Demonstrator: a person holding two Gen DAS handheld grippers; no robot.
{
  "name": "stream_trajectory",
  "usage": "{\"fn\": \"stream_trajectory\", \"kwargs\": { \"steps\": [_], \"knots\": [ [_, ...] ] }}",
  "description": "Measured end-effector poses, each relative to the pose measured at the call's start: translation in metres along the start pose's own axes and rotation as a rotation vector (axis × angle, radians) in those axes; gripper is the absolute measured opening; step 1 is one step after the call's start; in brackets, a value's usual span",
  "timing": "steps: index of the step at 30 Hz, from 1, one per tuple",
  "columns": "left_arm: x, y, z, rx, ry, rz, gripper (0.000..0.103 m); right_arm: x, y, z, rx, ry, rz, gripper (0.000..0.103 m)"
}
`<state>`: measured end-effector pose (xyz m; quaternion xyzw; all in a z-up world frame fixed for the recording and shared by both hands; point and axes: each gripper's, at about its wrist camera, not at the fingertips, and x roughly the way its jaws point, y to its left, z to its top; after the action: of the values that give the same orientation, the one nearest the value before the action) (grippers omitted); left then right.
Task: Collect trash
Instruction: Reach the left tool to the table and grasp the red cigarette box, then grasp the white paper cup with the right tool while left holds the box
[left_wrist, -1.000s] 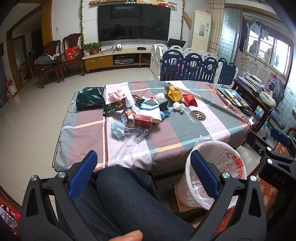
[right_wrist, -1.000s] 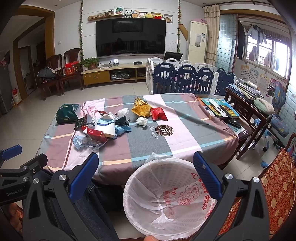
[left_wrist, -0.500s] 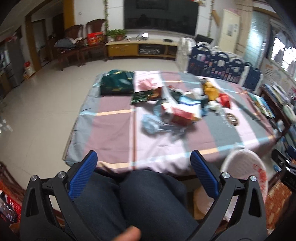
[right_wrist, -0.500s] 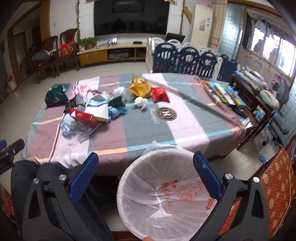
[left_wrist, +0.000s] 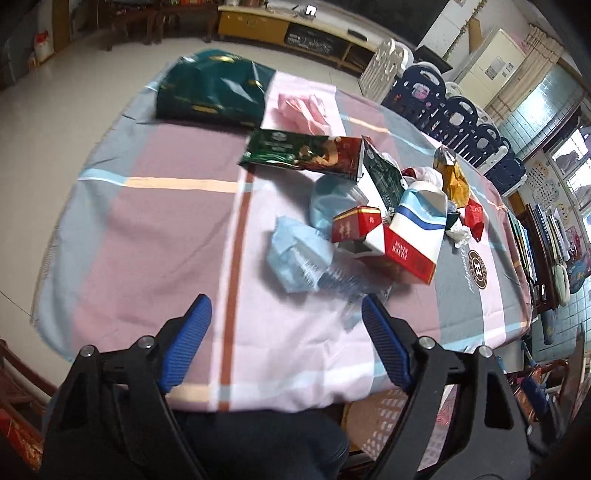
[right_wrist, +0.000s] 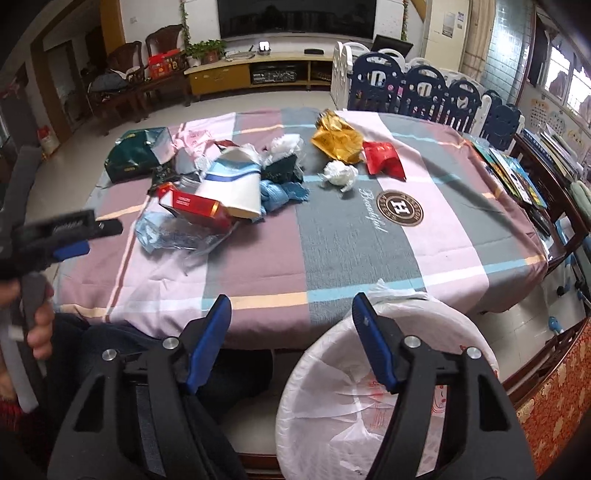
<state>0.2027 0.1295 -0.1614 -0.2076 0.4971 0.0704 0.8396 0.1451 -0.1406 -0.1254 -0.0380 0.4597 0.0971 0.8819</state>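
Left gripper (left_wrist: 286, 321): jaws spread but closing, nothing between them, over the near edge of the counter (left_wrist: 155, 221).
Right gripper (right_wrist: 291, 314): jaws partly spread and closing, empty, above the white bin (right_wrist: 388, 398).
Trash (left_wrist: 369, 229): heaped on the counter ahead of the left jaws, slightly right; red carton (left_wrist: 384, 243) nearest.
Change: both grippers were wider a second ago; the left has dropped toward the heap.
Writing: "Beautiful" and a round "H" badge (right_wrist: 400, 207) on the cloth; carton print too blurred.

L gripper (left_wrist: 284, 314), R gripper (right_wrist: 291, 310): jaws closing, empty.
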Motion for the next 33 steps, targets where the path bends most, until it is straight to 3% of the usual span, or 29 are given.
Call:
{"fn": "stream_trajectory", "kwargs": {
  "steps": [2,5,6,10,11,12,14,15,17,21,24,26,30,33],
  "knots": [
    [0.006,-0.015,0.009,0.002,0.000,-0.028,0.081,0.007,-0.010,0.000,0.018,0.018,-0.015,0.068],
    [0.012,-0.047,0.022,0.018,0.014,-0.111,0.095,0.018,-0.027,-0.003,0.065,0.052,-0.027,0.069],
    [0.018,-0.057,0.027,0.016,0.030,-0.120,0.095,0.021,-0.031,-0.003,0.079,0.061,-0.026,0.069],
    [0.059,-0.084,0.041,-0.009,0.148,-0.081,0.094,0.029,-0.037,-0.008,0.102,0.085,-0.015,0.069],
    [0.069,-0.086,0.042,-0.029,0.170,-0.088,0.087,0.030,-0.036,-0.008,0.097,0.084,-0.016,0.069],
    [0.077,-0.087,0.041,-0.042,0.191,-0.101,0.070,0.030,-0.037,-0.008,0.093,0.082,-0.018,0.069],
    [0.084,-0.087,0.035,-0.047,0.214,-0.124,0.050,0.030,-0.039,-0.008,0.092,0.079,-0.022,0.069],
    [0.084,-0.085,0.031,-0.052,0.210,-0.144,0.040,0.031,-0.041,-0.007,0.097,0.077,-0.017,0.069],
    [0.077,-0.079,0.024,-0.054,0.187,-0.170,0.032,0.035,-0.042,-0.003,0.106,0.078,-0.002,0.069],
    [0.048,-0.064,0.016,-0.030,0.088,-0.161,0.031,0.049,-0.041,0.020,0.146,0.053,0.093,0.070],
    [0.028,-0.045,0.015,-0.050,0.036,-0.141,0.031,0.070,-0.034,0.046,0.201,0.022,0.192,0.088],
    [0.013,-0.031,0.013,-0.059,-0.008,-0.116,0.029,0.094,-0.027,0.063,0.233,0.032,0.249,0.090],
    [-0.012,-0.010,0.011,-0.070,-0.056,-0.115,0.027,0.136,-0.016,0.092,0.278,0.076,0.173,0.090],
    [-0.026,0.004,0.010,-0.076,-0.086,-0.109,0.026,0.153,0.001,0.106,0.170,0.068,0.059,0.090]
  ]
}}
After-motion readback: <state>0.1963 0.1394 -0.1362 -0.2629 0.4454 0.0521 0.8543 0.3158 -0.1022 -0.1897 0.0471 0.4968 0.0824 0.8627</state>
